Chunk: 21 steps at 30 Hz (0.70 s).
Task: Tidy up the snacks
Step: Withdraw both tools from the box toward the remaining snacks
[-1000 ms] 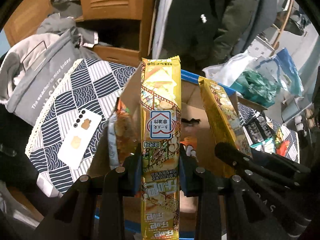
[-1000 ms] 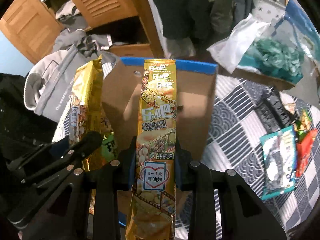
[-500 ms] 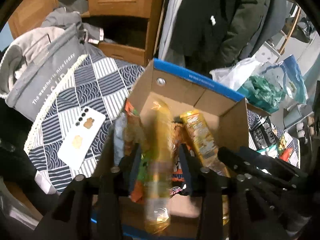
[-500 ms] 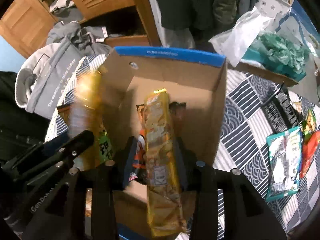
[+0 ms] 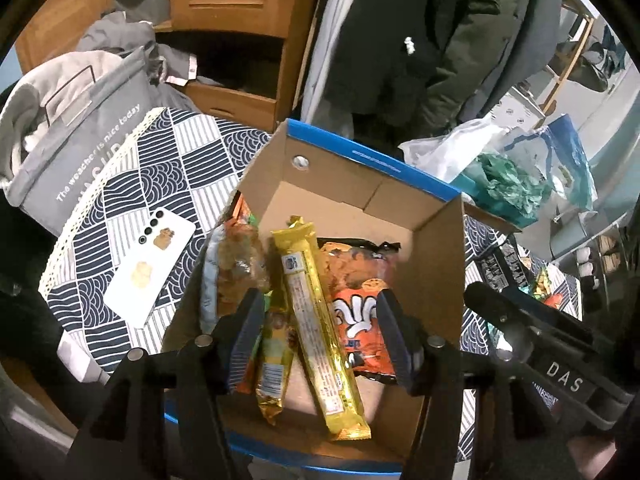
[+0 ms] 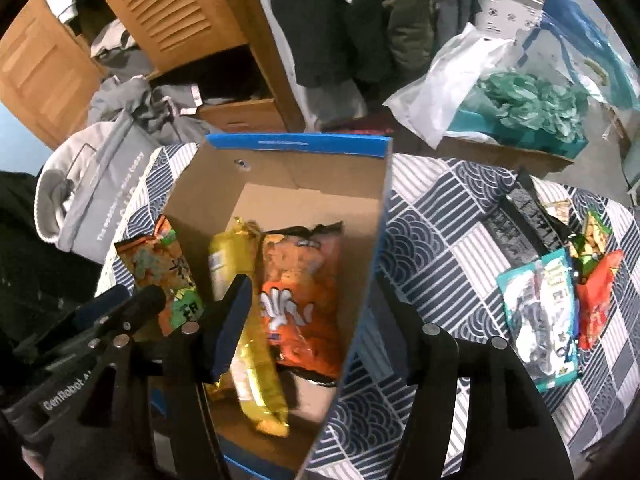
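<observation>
An open cardboard box [image 5: 360, 160] with a blue rim stands on the patterned cloth. Inside it lie two long yellow snack packs [image 5: 320, 320] [image 5: 276, 360], an orange cookie bag [image 5: 356, 292] and other packets. My left gripper [image 5: 320, 336] hangs over the box with its jaws opening; the longer yellow pack lies below, free of the pads. My right gripper [image 6: 316, 332] is also opening and holds nothing. It straddles the box's right wall [image 6: 360, 280], above a yellow pack [image 6: 256, 368] and the orange bag [image 6: 300, 288].
A white phone [image 5: 152, 264] lies on the cloth left of the box, beside a grey tote bag [image 5: 80, 128]. More snack packets, teal [image 6: 540, 320] and red [image 6: 596, 300], lie at the right. A plastic bag [image 6: 520, 108] and wooden furniture stand behind.
Both grippers held a long yellow pack upright a second ago. Both jaws have spread, and the two packs have dropped into the box.
</observation>
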Each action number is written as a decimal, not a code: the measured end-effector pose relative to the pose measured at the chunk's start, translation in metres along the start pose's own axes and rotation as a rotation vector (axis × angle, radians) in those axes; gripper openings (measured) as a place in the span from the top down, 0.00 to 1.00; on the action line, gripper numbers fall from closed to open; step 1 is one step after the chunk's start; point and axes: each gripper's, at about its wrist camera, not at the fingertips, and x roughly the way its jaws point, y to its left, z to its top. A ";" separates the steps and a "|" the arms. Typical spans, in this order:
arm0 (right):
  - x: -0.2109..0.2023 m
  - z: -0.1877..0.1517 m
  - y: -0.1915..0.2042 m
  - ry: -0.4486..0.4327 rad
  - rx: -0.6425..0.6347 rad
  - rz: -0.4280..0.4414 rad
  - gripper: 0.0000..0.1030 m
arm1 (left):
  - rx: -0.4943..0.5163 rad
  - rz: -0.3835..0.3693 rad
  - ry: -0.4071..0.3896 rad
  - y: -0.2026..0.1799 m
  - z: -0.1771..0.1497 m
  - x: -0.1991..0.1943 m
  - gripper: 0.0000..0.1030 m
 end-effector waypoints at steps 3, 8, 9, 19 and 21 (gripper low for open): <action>-0.007 -0.004 -0.006 -0.007 -0.019 -0.023 0.35 | 0.012 -0.009 0.000 -0.008 -0.002 -0.002 0.42; -0.017 -0.011 -0.018 -0.019 -0.043 -0.056 0.35 | 0.052 -0.016 0.005 -0.024 -0.006 -0.004 0.40; -0.020 -0.012 -0.021 -0.022 -0.046 -0.062 0.34 | 0.063 -0.018 0.009 -0.028 -0.008 -0.004 0.40; -0.039 -0.024 -0.061 -0.056 -0.046 -0.117 0.25 | 0.136 -0.017 0.028 -0.069 -0.017 0.000 0.28; -0.042 -0.027 -0.071 -0.056 -0.029 -0.123 0.25 | 0.146 -0.020 0.040 -0.078 -0.018 0.002 0.26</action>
